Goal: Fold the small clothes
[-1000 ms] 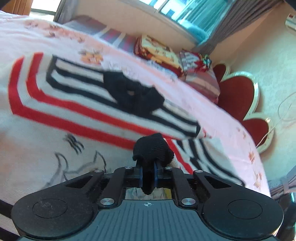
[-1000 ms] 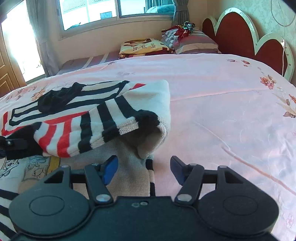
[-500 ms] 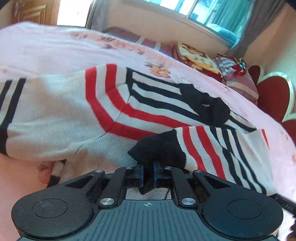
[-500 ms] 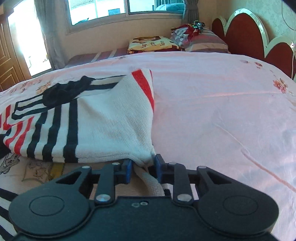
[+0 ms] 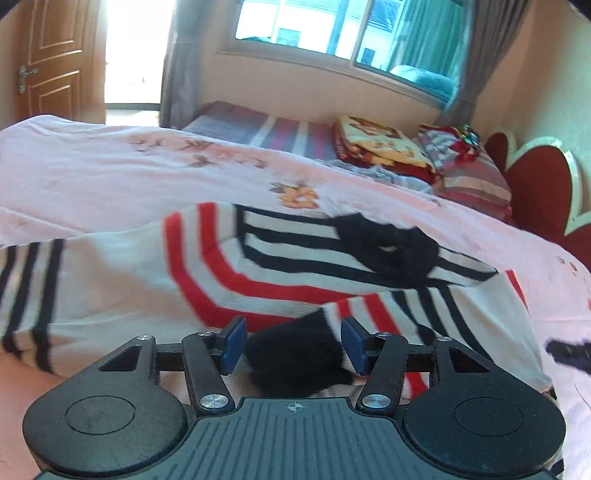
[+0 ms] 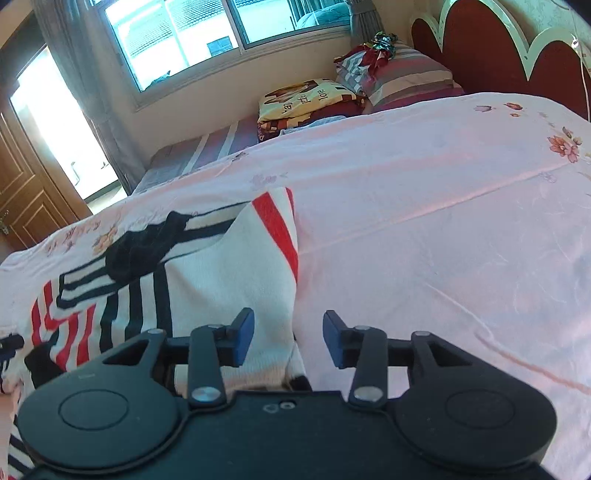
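A small white knit sweater with red and black stripes and a black collar lies on the pink bedsheet, its right sleeve folded across the body. My left gripper is open, with the black cuff lying loose between its fingers. In the right wrist view the sweater lies at left, and my right gripper is open over its folded right edge, holding nothing. The left gripper's tip shows at the far left.
Folded blankets and striped pillows lie at the head of the bed by the red scalloped headboard. A window and wooden door are behind. Pink sheet spreads to the right of the sweater.
Both grippers have opened and let go: the left released the black cuff, the right released the sweater's folded edge. Both have drawn back slightly and tilted up.
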### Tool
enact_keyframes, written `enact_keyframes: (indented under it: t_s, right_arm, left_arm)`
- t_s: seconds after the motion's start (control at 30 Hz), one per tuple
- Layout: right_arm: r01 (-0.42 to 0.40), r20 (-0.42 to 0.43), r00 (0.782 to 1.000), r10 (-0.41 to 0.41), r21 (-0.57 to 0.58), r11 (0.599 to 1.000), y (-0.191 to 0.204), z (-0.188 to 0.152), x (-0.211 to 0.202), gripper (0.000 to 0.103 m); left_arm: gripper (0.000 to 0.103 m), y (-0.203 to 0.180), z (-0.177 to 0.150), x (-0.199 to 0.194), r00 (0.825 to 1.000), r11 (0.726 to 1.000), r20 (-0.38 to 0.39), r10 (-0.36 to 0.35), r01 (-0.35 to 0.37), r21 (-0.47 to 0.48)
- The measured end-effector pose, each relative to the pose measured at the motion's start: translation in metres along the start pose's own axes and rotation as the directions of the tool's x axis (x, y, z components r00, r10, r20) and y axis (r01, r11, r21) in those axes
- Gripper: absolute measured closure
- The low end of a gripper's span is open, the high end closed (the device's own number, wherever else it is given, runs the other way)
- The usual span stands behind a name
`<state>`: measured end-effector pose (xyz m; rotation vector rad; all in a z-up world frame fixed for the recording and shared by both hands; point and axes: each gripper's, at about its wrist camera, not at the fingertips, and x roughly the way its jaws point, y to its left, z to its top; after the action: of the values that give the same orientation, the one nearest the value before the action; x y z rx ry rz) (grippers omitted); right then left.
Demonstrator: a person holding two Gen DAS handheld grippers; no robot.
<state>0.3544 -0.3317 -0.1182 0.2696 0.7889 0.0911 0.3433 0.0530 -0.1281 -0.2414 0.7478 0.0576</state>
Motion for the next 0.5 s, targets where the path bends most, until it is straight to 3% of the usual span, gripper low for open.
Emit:
enact_keyframes:
  t_s: [0.1, 0.2, 0.23, 0.27, 0.3, 0.37, 0.43, 0.5]
  right_arm:
    - [0.010, -0.020, 1.000, -0.010, 0.018, 1.000, 0.000, 0.016, 0.033, 0.053]
    - [0.012, -0.039, 0.999, -0.010, 0.055, 0.998, -0.001, 0.028, 0.061, 0.053]
    - [0.015, -0.038, 0.999, -0.012, 0.057, 0.998, -0.001, 0.030, 0.067, 0.056]
    - [0.014, -0.036, 0.999, -0.012, 0.049, 0.999, 0.000, 0.032, 0.071, 0.071]
    - [0.024, -0.029, 0.999, -0.022, 0.042, 0.999, 0.001, 0.033, 0.074, 0.079]
    - [0.043, -0.010, 0.999, -0.043, 0.030, 0.999, -0.002, 0.031, 0.078, 0.082]
    - [0.045, -0.007, 0.999, -0.044, 0.037, 0.998, -0.004, 0.030, 0.075, 0.081]
    - [0.092, 0.018, 0.996, -0.092, -0.003, 0.996, 0.005, 0.032, 0.064, 0.073]
  left_arm:
    - [0.048, -0.022, -0.009, 0.014, 0.999, 0.999, -0.033, -0.029, 0.031, 0.043]
    - [0.048, -0.028, -0.016, 0.034, 0.997, 0.998, -0.080, -0.011, 0.017, 0.067]
    - [0.048, -0.026, -0.019, 0.040, 0.996, 0.998, -0.093, -0.010, 0.016, 0.065]
    - [0.048, -0.023, -0.020, 0.042, 0.996, 0.998, -0.085, -0.019, 0.025, 0.066]
    - [0.048, -0.022, -0.021, 0.042, 0.996, 0.997, -0.081, -0.024, 0.029, 0.070]
    - [0.048, -0.023, -0.021, 0.042, 0.996, 0.997, -0.084, -0.026, 0.032, 0.073]
    - [0.048, -0.022, -0.019, 0.041, 0.995, 0.998, -0.092, -0.033, 0.038, 0.057]
    - [0.048, -0.019, -0.015, 0.031, 0.995, 0.999, -0.092, -0.033, 0.036, 0.033]
